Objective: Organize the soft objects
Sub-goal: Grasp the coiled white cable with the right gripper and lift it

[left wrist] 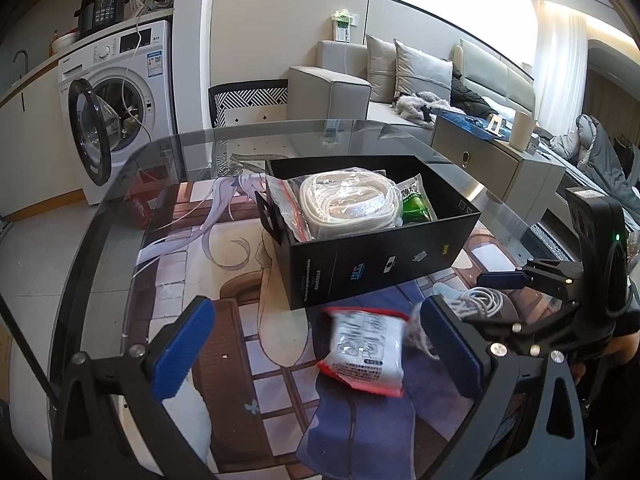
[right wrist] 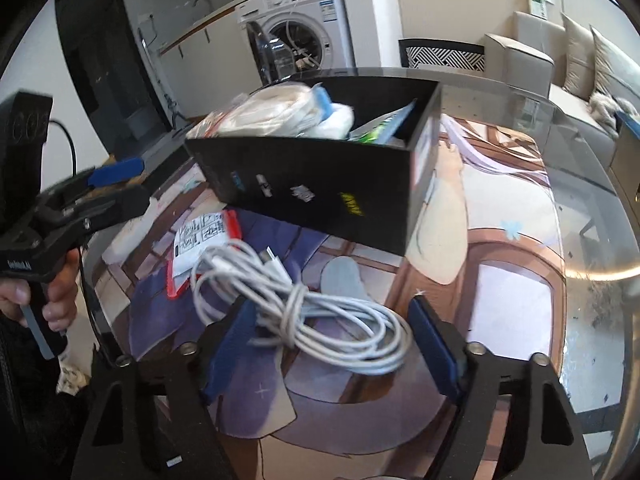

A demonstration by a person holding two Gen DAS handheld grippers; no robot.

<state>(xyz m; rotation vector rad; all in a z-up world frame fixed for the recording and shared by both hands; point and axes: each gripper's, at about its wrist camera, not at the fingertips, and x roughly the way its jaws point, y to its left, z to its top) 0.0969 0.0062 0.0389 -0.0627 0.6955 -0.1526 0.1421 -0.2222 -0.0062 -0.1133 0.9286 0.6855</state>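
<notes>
White cable bundle (right wrist: 304,316) coiled on table, red-edged white packet (left wrist: 366,350) flat beside it, black box (left wrist: 376,268) holding bagged rope (left wrist: 348,200), green packet (left wrist: 416,204)

left gripper (left wrist: 316,344) agape; right gripper (right wrist: 332,344) half-spread

white packet (left wrist: 366,354) motion-blurred, print unreadable, box (right wrist: 320,184) contents smeared, green pouch (left wrist: 416,204) half hidden
</notes>
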